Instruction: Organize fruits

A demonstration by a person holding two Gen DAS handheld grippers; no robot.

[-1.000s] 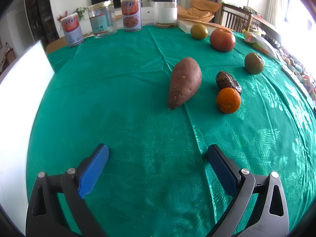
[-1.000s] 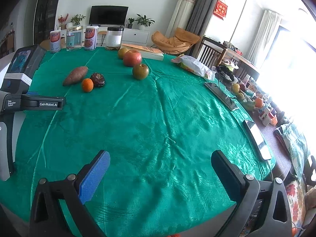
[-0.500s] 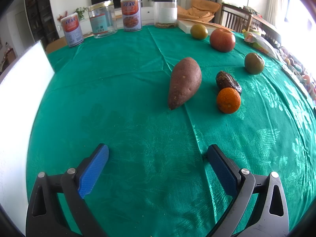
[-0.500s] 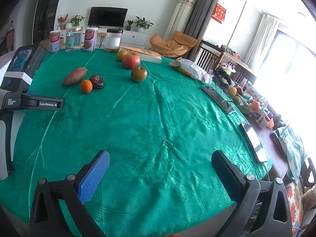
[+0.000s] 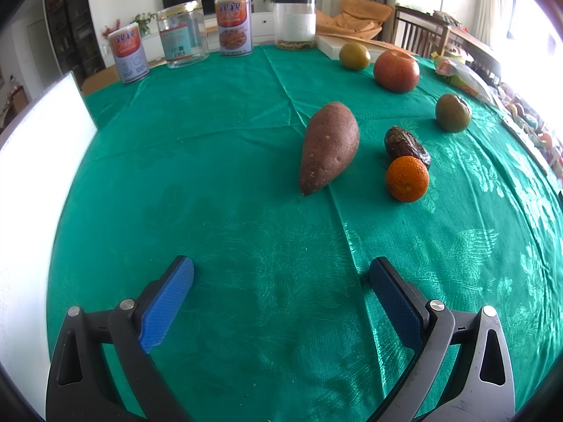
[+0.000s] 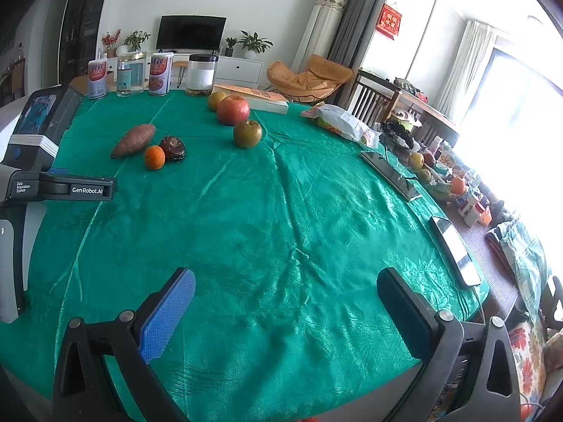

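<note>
Both blue-padded grippers, left gripper [image 5: 281, 281] and right gripper [image 6: 286, 292], hover wide apart and empty over the green satin tablecloth [image 5: 246, 161]. Well beyond the left gripper lies one reddish-brown sweet potato [image 5: 329, 147]; just right of it, one small orange [image 5: 407, 178] touching one dark wrinkled fruit [image 5: 404, 142]. Farther off sit one red apple [image 5: 396, 71] and two greenish-brown fruits [image 5: 453, 113]. Behind the potato stand two printed cans [image 5: 234, 25] and two clear jars [image 5: 295, 23], one with brown bits at its bottom.

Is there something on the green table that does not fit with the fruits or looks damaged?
Yes. A sweet potato lies among the fruits, though it is no fruit. Beside the orange sits a dark, wrinkled fruit that looks dried or spoiled. Nothing looks spilled, and the cans stand upright.
</note>
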